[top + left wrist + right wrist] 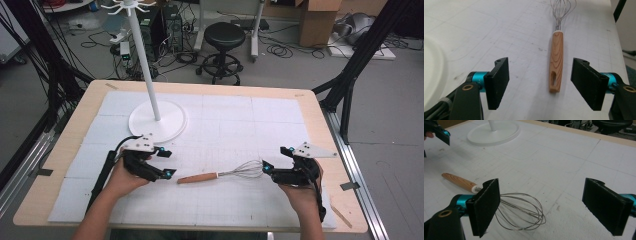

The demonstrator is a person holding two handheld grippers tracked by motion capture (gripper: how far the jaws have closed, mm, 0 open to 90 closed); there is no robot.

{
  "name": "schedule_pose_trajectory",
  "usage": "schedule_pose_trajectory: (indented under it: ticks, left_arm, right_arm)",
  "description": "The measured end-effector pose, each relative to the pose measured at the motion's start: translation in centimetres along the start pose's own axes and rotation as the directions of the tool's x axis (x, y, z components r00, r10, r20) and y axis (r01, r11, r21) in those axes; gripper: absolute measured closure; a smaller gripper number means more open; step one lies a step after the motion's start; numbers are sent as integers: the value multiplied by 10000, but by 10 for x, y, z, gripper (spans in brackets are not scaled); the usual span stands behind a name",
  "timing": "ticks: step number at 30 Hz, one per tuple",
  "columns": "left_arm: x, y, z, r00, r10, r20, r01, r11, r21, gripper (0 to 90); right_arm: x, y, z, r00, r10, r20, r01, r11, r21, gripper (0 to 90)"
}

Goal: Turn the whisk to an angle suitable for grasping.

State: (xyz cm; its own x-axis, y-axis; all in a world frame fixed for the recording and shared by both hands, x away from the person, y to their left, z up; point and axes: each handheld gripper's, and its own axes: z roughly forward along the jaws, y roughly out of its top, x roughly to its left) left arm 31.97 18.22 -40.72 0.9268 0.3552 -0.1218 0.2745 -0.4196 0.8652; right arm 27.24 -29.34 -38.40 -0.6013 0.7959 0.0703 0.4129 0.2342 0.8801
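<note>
Whisk (220,174) lies flat on the white table (260,120), between two hand-held grippers.

The left hand-held gripper (167,162) has its jaws spread wide near the wooden handle (555,62). The right hand-held gripper (272,160) is spread wide too, just by the wire loops (524,211). The whisk looks light (the thin wires would likely bend and slip). The stiff wooden handle seems the best place to grab. A white stand (158,120) sits farther back.

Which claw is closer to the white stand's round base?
Left. The left claw sits just below the round base, near its edge. The right claw is across the table, by the whisk.
</note>
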Motion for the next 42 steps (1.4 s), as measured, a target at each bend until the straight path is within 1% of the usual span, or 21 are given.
schedule_pose_trajectory:
  ticks: [3,5,7,10,12,14,16,18,19,22,27,30,32,35,38,42]
  left_arm:
    - [8,-6,-12,9993,-325,-208,316,9986,-430,267]
    - [12,-8,-19,9990,-374,-227,360,9974,-617,246]
    - [13,-9,-25,9985,-454,-306,427,9956,-833,225]
    - [12,-10,-32,9983,-465,-339,426,9933,-1071,204]
    - [12,-11,-35,9986,-368,-378,324,9933,-1109,186]
    - [12,-11,-37,9982,-385,-468,331,9934,-1102,175]
    - [13,-12,-38,9981,-418,-461,362,9926,-1163,161]
    - [14,-12,-39,9975,-441,-549,371,9917,-1228,143]
    - [15,-13,-40,9976,-451,-528,380,9909,-1290,123]
    - [15,-13,-43,9977,-423,-531,344,9895,-1406,114]
    - [16,-13,-47,9974,-390,-611,289,9869,-1587,74]
    - [18,-15,-49,9968,-376,-710,264,9879,-1526,70]
    - [18,-15,-50,9961,-430,-776,304,9873,-1557,69]
    - [19,-16,-54,9959,-384,-817,245,9861,-1645,67]
    - [21,-17,-58,9942,-472,-966,300,9845,-1727,67]
    - [22,-17,-61,9932,-460,-1065,274,9851,-1699,67]
  right_arm:
    - [2,-1,5,10000,21,-56,-20,9998,177,136]
    - [3,-1,8,9999,-85,-103,88,9997,232,136]
    - [4,-1,9,9998,-137,-117,140,9996,255,136]
    - [3,0,8,9999,-92,-104,94,9997,233,136]
    - [3,0,7,9999,-58,-95,60,9998,191,136]
    - [2,-1,7,9999,-66,-119,69,9998,201,136]
    - [2,-1,8,9998,-116,-154,119,9997,195,136]
    - [3,-1,10,9998,-69,-207,75,9996,260,136]
    - [4,-1,12,9996,-162,-241,168,9995,274,136]
    - [5,-1,13,9995,-162,-281,170,9994,317,136]
    - [8,0,16,9992,-202,-338,215,9991,373,136]
    - [10,1,18,9990,-226,-393,241,9990,377,136]
    - [11,2,20,9987,-229,-449,247,9989,407,136]
    - [13,4,22,9979,-357,-537,382,9982,468,136]
    - [15,4,23,9978,-370,-543,397,9980,494,136]
    - [16,3,24,9974,-411,-593,444,9975,552,136]
